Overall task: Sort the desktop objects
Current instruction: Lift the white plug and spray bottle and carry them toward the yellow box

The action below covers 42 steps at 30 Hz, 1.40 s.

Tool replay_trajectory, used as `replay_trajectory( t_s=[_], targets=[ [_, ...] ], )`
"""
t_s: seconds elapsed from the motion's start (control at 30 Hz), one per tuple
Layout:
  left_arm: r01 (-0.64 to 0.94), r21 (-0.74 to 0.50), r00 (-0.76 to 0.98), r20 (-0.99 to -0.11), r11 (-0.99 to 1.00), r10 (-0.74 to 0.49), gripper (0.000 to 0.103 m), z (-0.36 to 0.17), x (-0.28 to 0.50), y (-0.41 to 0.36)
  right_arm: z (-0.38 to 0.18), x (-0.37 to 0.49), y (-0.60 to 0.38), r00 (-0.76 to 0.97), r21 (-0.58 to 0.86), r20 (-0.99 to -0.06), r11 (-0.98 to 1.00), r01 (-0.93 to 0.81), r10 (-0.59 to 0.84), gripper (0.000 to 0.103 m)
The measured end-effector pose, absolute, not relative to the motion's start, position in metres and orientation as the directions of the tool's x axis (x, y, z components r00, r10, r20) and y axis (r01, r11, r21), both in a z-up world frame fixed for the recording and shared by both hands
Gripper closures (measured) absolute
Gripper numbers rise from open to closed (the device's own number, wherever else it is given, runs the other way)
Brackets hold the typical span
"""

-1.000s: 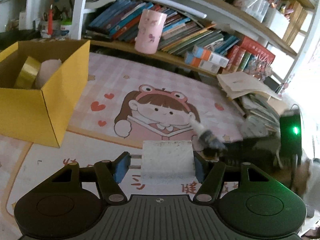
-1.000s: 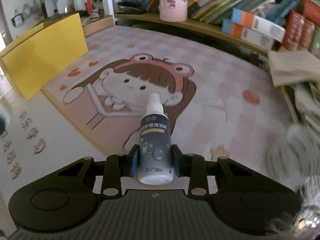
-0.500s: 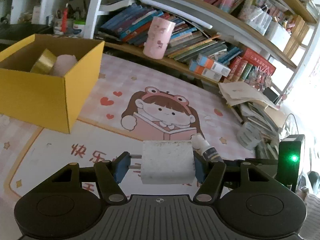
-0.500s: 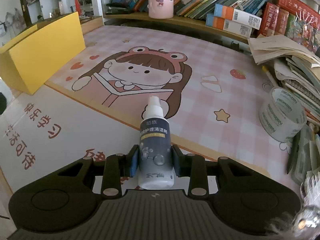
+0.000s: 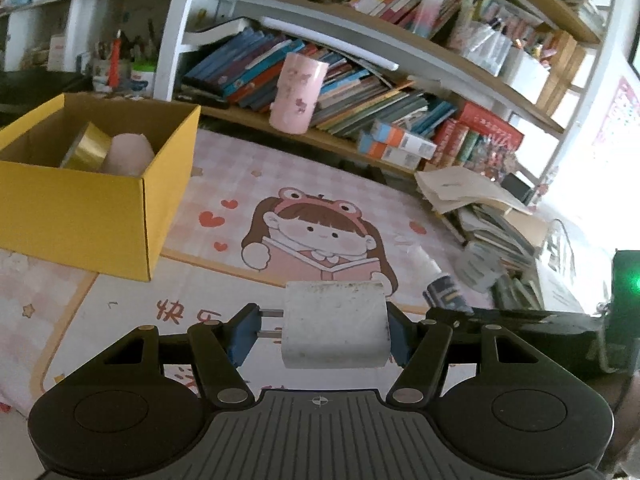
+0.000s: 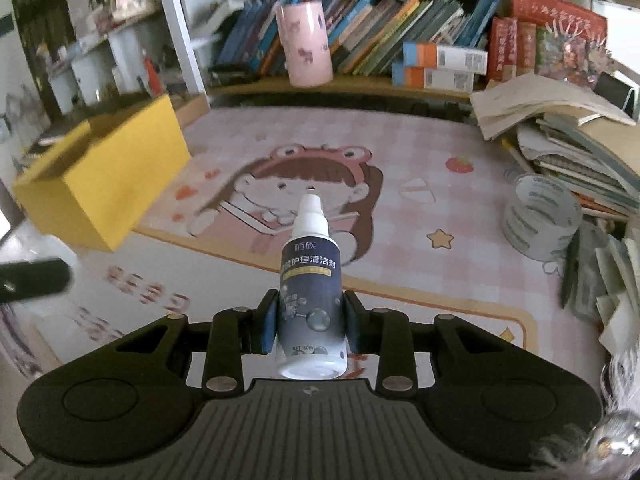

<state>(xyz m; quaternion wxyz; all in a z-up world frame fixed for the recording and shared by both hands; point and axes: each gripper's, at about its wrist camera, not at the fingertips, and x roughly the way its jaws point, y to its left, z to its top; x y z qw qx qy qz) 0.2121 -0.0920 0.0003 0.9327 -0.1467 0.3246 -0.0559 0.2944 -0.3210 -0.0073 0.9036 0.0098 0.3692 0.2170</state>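
My left gripper (image 5: 320, 334) is shut on a white plug charger (image 5: 335, 325), prongs pointing left, held above the pink cartoon desk mat (image 5: 280, 184). My right gripper (image 6: 310, 326) is shut on a small dark spray bottle (image 6: 310, 300) with a white cap, nozzle pointing away from me. That bottle (image 5: 442, 290) and the right gripper's black body also show at the right of the left wrist view. An open yellow cardboard box (image 5: 92, 196) stands at the left, holding a gold tape roll (image 5: 86, 148) and a pale pink object (image 5: 128, 154). In the right wrist view the yellow box (image 6: 104, 176) sits far left.
A pink cup (image 6: 306, 44) stands on the low shelf in front of rows of books. A clear tape roll (image 6: 538, 218) lies on the mat's right side beside a messy stack of books and papers (image 6: 568, 136). The left gripper's black edge (image 6: 32, 280) shows at far left.
Both grippers have risen and drawn back from the mat with their objects still held. The yellow box now sits closer to the left gripper's view centre; the right view has rolled and tilted up.
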Motion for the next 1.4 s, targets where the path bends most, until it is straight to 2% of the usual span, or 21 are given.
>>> replay_trajectory(
  t_s=[0.17,0.53,1.4],
  targets=[
    [0.021,-0.338,0.773,-0.591,0.941,-0.230,0.038,0.002,0.208,-0.074,0.011,0.267,-0.309,0.660,0.203,-0.637,0.912,-0.356,0.399,0.073],
    [0.088,-0.271,0.797,-0.557,0.958,-0.231,0.038,0.009,0.171,-0.030,0.015,0.215,-0.253,0.670,0.192,-0.651,0.931,-0.310,0.357,0.073],
    [0.053,-0.233,0.783,-0.594,0.971,-0.185,0.038,-0.007,0.088,0.079,0.003,0.129,-0.115,0.602,0.157,-0.689,0.894,-0.420,0.404,0.073]
  ],
)
